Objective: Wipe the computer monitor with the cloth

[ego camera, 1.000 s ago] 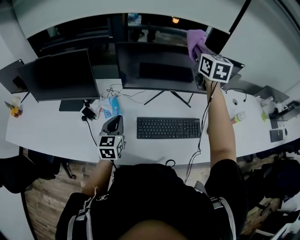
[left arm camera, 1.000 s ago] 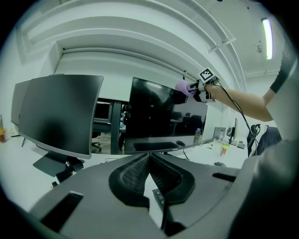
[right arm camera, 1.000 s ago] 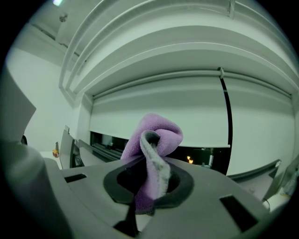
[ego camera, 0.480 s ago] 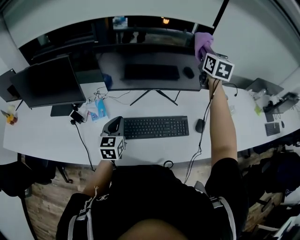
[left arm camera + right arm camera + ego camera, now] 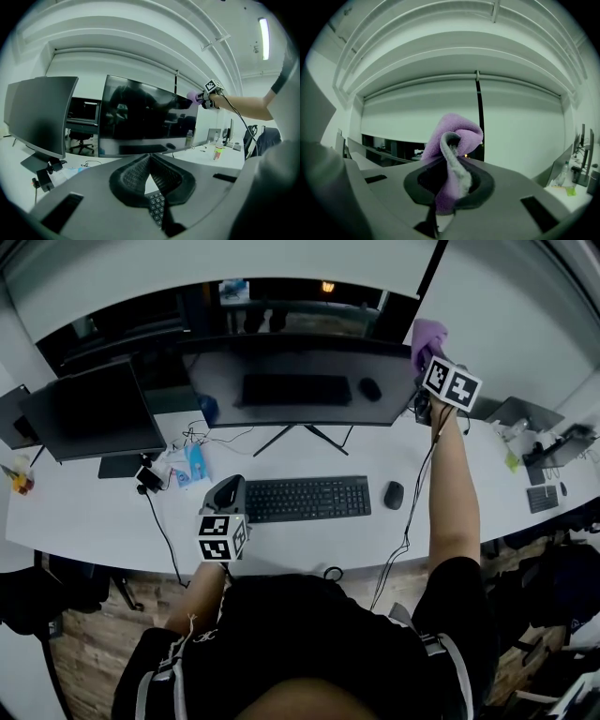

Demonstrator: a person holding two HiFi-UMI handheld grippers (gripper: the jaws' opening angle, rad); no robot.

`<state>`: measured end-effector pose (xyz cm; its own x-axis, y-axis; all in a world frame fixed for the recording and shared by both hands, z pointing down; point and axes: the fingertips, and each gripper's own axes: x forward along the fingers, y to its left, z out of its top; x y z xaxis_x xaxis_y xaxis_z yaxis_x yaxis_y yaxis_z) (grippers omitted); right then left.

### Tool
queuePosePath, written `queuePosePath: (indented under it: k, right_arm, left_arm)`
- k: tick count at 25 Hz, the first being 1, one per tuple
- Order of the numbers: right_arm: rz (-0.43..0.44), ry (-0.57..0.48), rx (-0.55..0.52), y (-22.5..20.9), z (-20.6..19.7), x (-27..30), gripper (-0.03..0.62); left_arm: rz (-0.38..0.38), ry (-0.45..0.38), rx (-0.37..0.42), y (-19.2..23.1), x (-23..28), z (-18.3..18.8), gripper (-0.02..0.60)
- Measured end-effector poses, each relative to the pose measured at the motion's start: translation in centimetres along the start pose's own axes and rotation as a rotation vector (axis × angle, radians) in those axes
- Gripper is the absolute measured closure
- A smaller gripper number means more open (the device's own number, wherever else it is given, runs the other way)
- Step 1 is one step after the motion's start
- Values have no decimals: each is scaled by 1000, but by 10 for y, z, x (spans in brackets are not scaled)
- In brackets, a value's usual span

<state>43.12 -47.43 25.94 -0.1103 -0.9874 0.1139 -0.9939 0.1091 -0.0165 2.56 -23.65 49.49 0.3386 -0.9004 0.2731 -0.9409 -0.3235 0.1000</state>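
The wide dark computer monitor (image 5: 300,381) stands at the back of the white desk (image 5: 84,507); it also shows in the left gripper view as the monitor (image 5: 145,119). My right gripper (image 5: 427,351) is raised at the monitor's top right corner, shut on a purple cloth (image 5: 428,335). In the right gripper view the cloth (image 5: 452,154) is pinched between the jaws and bunches above them. My left gripper (image 5: 227,495) hovers low by the keyboard's left end, jaws closed with nothing between them (image 5: 150,171).
A second monitor (image 5: 89,413) stands at the left. A black keyboard (image 5: 307,498) and mouse (image 5: 394,494) lie before the main monitor. Cables and small items (image 5: 178,465) clutter the left middle. A laptop (image 5: 525,413) and bottle (image 5: 217,152) sit at the right.
My right gripper with the cloth has moved rightward along the monitor's top edge to its right corner. The left gripper has stayed near the keyboard.
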Motion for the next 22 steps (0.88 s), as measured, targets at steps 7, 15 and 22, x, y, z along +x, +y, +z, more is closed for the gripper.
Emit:
queuePosePath:
  k: [7, 15, 22]
  right_arm:
    - [-46, 5, 39, -38, 0, -1, 537]
    - [-99, -19, 87, -69, -2, -10, 537]
    - [-165, -113, -43, -45, -5, -50, 537]
  left_arm:
    - [10, 10, -4, 0, 3, 0, 569]
    - [4, 8, 10, 6, 3, 6, 569]
    - [-22, -9, 4, 17, 2, 14, 569]
